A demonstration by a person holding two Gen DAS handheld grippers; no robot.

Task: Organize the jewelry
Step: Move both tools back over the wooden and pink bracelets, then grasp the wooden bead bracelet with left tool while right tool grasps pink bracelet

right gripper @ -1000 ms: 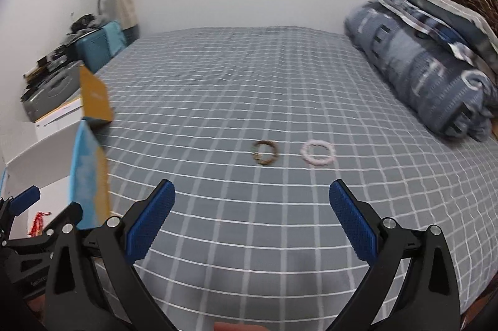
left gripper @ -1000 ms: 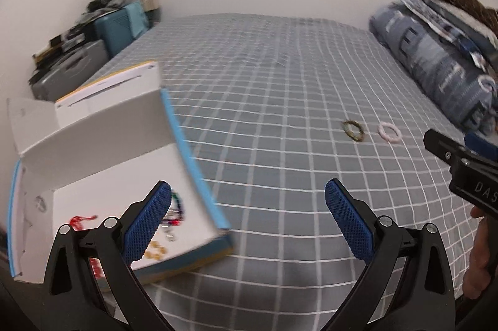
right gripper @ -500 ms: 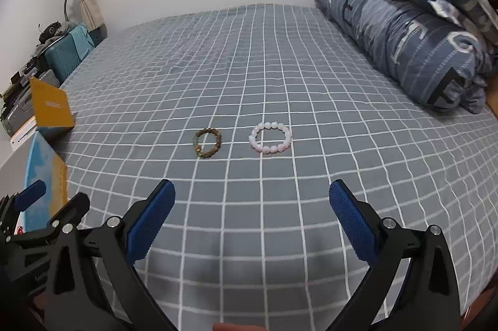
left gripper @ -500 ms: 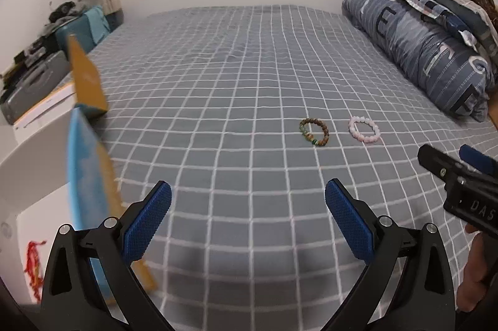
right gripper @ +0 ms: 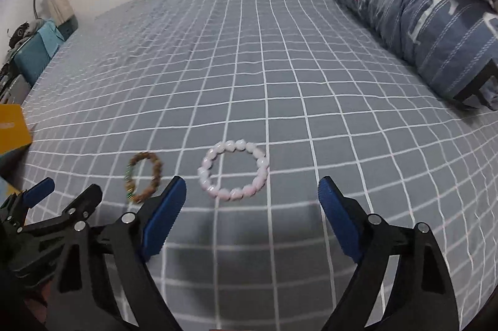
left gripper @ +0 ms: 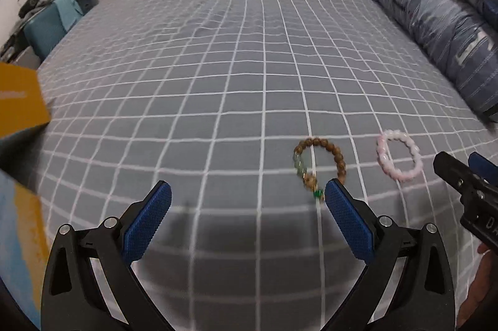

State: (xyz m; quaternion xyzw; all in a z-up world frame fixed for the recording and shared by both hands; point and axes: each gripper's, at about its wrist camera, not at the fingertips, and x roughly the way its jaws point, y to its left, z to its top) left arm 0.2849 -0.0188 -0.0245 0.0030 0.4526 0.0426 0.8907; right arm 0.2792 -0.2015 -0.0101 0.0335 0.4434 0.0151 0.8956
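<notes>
A brown and green bead bracelet (left gripper: 319, 166) lies flat on the grey checked bed, with a pink bead bracelet (left gripper: 400, 158) just to its right. My left gripper (left gripper: 246, 200) is open and empty, low over the bed; its right fingertip (left gripper: 334, 191) is just short of the brown bracelet's near edge. My right gripper (right gripper: 252, 194) is open and empty, just short of the pink bracelet (right gripper: 235, 170), which lies slightly left of its centre. The brown bracelet (right gripper: 143, 177) lies to the left of its left finger. The left gripper's side shows in the right wrist view (right gripper: 67, 214).
An open blue and yellow box (left gripper: 21, 100) stands at the bed's left edge, mostly out of frame. A rolled blue duvet (right gripper: 414, 7) lies along the right side. Cases and clutter (left gripper: 43, 22) sit beyond the bed at far left.
Both grippers have swung right, away from the box, and come down close to the bracelets. The box's inside has left the view. Both stay open.
</notes>
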